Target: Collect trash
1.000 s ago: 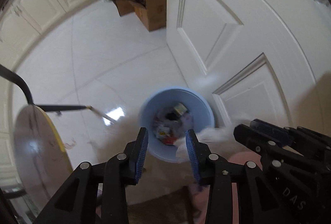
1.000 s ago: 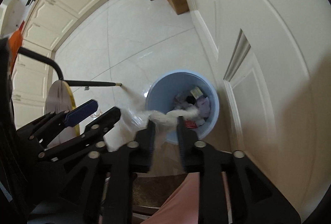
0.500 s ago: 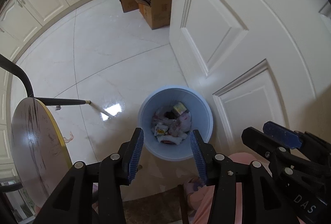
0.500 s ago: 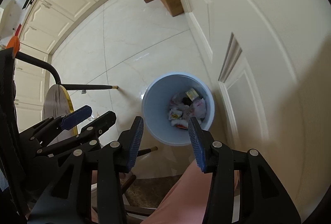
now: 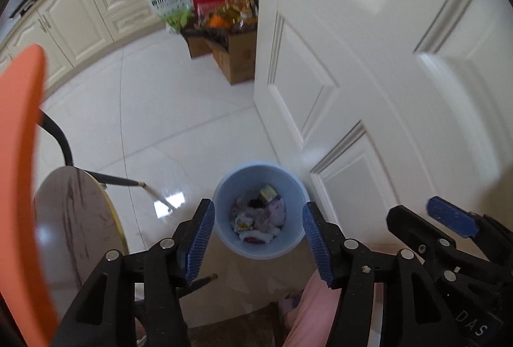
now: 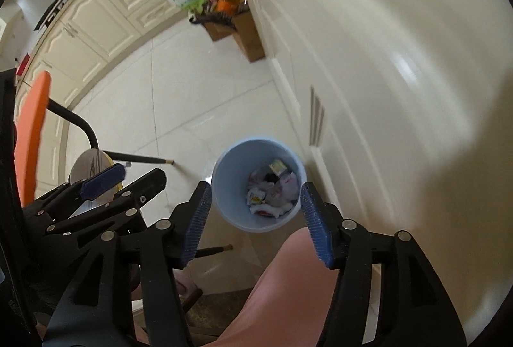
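A light blue trash bin [image 5: 221,209] stands on the white tiled floor beside a white door; it also shows in the right wrist view [image 6: 224,183]. Crumpled wrappers and tissue [image 5: 258,218] lie inside it, also seen in the right wrist view [image 6: 271,190]. My left gripper [image 5: 256,238] is open and empty, held above the bin. My right gripper [image 6: 255,218] is open and empty above the bin too, and it shows at the right edge of the left wrist view [image 5: 449,218].
A white panelled door [image 5: 368,58] stands right of the bin. A round stool [image 5: 73,218] and an orange chair back [image 5: 19,154] are at the left. Cardboard boxes with groceries [image 5: 231,36] sit by cream cabinets [image 5: 96,0] at the back. A pink-clad leg [image 6: 282,289] is below.
One second ago my right gripper was shut on white tissue over the bin. It has opened, the tissue lies in the bin, and both grippers have risen higher and opened wider.
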